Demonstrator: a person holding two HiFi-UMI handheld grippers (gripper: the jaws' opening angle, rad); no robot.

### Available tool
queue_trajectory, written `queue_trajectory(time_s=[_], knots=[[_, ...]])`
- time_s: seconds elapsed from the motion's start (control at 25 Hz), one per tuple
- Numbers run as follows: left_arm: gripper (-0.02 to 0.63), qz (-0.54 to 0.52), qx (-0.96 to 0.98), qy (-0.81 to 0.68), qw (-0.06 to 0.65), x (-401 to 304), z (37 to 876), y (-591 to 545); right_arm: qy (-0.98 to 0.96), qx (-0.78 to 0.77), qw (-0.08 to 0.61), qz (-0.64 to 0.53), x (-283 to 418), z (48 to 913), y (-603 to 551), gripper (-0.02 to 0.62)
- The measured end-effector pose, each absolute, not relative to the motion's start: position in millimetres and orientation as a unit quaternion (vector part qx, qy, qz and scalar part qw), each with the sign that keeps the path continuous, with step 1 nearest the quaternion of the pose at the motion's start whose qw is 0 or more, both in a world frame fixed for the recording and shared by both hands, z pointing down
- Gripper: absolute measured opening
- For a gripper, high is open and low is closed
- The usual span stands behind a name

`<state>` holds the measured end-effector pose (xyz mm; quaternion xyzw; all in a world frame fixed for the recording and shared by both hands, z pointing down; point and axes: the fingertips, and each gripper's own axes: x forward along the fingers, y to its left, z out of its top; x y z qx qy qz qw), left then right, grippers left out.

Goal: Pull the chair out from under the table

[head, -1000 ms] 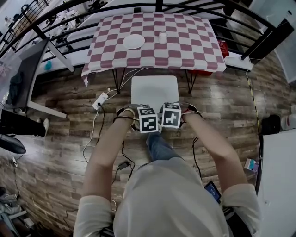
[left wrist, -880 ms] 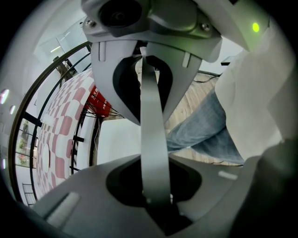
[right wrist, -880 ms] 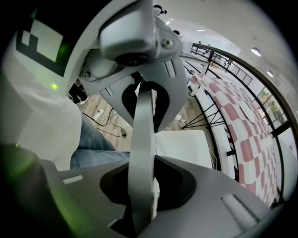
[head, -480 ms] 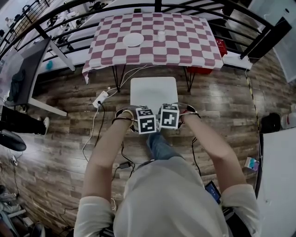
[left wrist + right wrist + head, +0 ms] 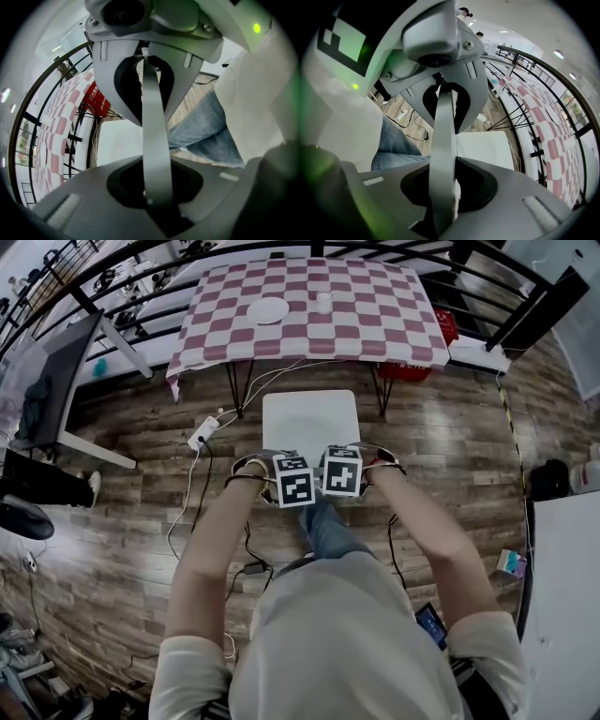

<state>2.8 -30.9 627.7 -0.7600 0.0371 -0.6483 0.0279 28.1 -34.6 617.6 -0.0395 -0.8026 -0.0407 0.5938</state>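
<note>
1. On my head view, the chair (image 5: 311,423) stands on the wooden floor (image 5: 450,437) in front of the near edge of the table (image 5: 234,338). Its white seat is fully in sight, and the seat's far edge is close to the table legs.
2. My left gripper (image 5: 296,486) and right gripper (image 5: 341,474) are side by side at the seat's near edge. Both point down, and their marker cubes almost touch.
3. In the left gripper view, the jaws of the left gripper (image 5: 154,154) are narrow and clamped on a thin grey strip (image 5: 153,126). I take the strip to be the top edge of the chair's back. The white seat (image 5: 119,140) shows beyond it.
4. The right gripper view shows much the same. The right gripper's (image 5: 443,159) jaws are narrowly set and closed on the same kind of grey edge (image 5: 443,136), with the seat (image 5: 485,150) behind it.
5. The table wears a red-and-white checked cloth. A white plate (image 5: 268,310) lies left of the tabletop's middle. A small cup (image 5: 324,303) stands near the plate on its right, about at the centre.
6. A white power strip (image 5: 202,438) with trailing cords lies on the floor off the seat's left side, near the table's left legs.
7. A leg in jeans (image 5: 323,526) is below the grippers, between the two forearms.
</note>
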Motion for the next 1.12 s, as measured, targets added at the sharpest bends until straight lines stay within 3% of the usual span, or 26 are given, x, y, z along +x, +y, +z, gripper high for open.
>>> queue_trajectory(time_s=[1.12], knots=[[0.08, -0.646, -0.763, 0.013, 0.035, 8, 628, 51, -0.804, -0.032, 0.593, -0.006, 35, 619, 50, 0.075]])
